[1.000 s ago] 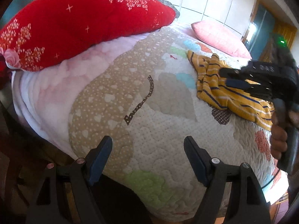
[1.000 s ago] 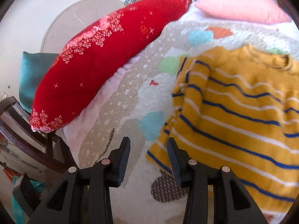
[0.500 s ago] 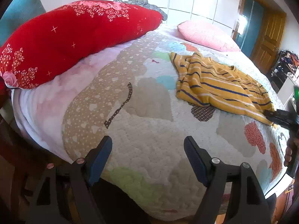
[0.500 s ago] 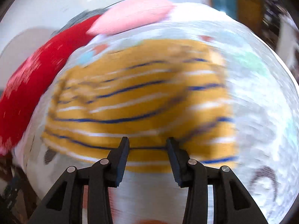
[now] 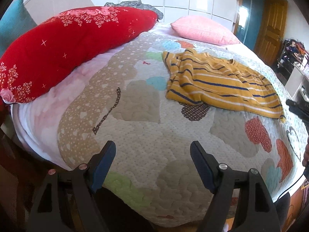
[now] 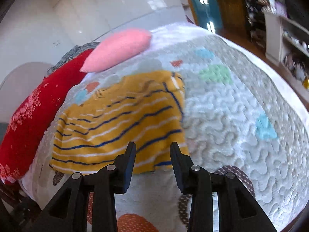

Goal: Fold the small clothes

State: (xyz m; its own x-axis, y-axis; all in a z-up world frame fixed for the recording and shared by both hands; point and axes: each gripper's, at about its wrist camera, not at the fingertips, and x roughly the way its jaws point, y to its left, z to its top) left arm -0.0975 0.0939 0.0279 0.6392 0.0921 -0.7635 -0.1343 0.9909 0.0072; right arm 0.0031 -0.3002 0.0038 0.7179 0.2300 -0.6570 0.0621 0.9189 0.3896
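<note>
- The right gripper (image 6: 152, 151) hovers at the near hem of the yellow striped sweater (image 6: 123, 119), its jaws partly spread with nothing between them; over the last moment they have narrowed a little, then eased slightly wider again. The pads sit just above the hem, not pressing it, which reads as lining up for a pinch near the hem's right-hand end.
- The left gripper (image 5: 152, 164) has its jaws spread wide and empty, over bare quilt near the front edge of the bed (image 5: 135, 135), well apart from the sweater. It looks to be waiting its turn.
- In the left wrist view the tip of the right gripper shows at the right edge, just beside the sweater's lower corner, with part of the person's hand (image 5: 306, 155) below it.
- The sweater (image 5: 222, 83) lies roughly spread on the middle of the bed toward its right side, one sleeve bunched at the far-left corner of the garment and the neckline toward the head of the bed. No fold looks made yet.
- A long red cushion (image 5: 73, 46) runs along the bed's left side and a pink pillow (image 5: 202, 30) sits at the head, both clear of the sweater, so the quilt around it is free for folding.
</note>
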